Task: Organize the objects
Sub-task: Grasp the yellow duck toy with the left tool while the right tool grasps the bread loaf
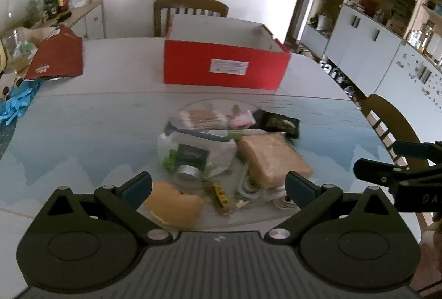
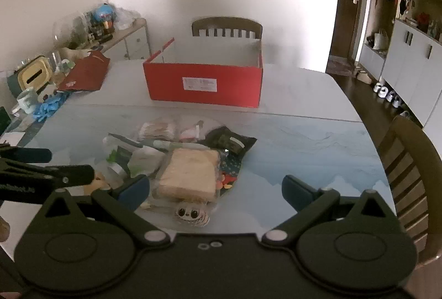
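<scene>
box red | gloves blue | sponge tan

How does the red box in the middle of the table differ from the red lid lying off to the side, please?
The red box stands upright and open-topped in the middle of the table; the red lid lies tilted near the clutter at its edge. The red box bears a white label and has a pale inside; the red lid shows only a small mark. The box is deeper, the lid shallow. Both are red cardboard.

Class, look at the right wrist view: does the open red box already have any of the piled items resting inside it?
Cannot tell: the red box shows only its bare white inner walls, its floor is hidden, and the pile lies on the table in front.
</scene>
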A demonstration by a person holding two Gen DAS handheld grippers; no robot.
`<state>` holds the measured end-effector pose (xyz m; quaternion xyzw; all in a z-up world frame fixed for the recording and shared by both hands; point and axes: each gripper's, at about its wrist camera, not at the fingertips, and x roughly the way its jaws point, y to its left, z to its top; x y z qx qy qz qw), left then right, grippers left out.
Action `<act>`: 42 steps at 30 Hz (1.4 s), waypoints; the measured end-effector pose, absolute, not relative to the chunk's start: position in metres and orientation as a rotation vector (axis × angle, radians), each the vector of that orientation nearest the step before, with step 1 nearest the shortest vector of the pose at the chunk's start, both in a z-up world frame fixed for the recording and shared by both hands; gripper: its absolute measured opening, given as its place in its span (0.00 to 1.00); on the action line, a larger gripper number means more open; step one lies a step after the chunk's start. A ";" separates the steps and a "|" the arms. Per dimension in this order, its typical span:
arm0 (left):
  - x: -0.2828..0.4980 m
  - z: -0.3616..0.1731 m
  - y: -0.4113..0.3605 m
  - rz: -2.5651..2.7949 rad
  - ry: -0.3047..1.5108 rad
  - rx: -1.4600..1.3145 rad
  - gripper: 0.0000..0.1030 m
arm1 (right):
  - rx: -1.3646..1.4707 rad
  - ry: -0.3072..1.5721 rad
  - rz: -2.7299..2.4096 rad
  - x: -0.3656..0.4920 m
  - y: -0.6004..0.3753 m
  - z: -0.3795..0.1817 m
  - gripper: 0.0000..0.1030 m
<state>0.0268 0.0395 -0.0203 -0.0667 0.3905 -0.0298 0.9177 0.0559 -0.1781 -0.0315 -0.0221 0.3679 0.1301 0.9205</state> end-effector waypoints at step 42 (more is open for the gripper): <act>0.073 -0.129 0.085 -0.239 0.912 0.000 0.75 | -0.044 1.054 0.254 0.154 -0.115 -0.122 0.87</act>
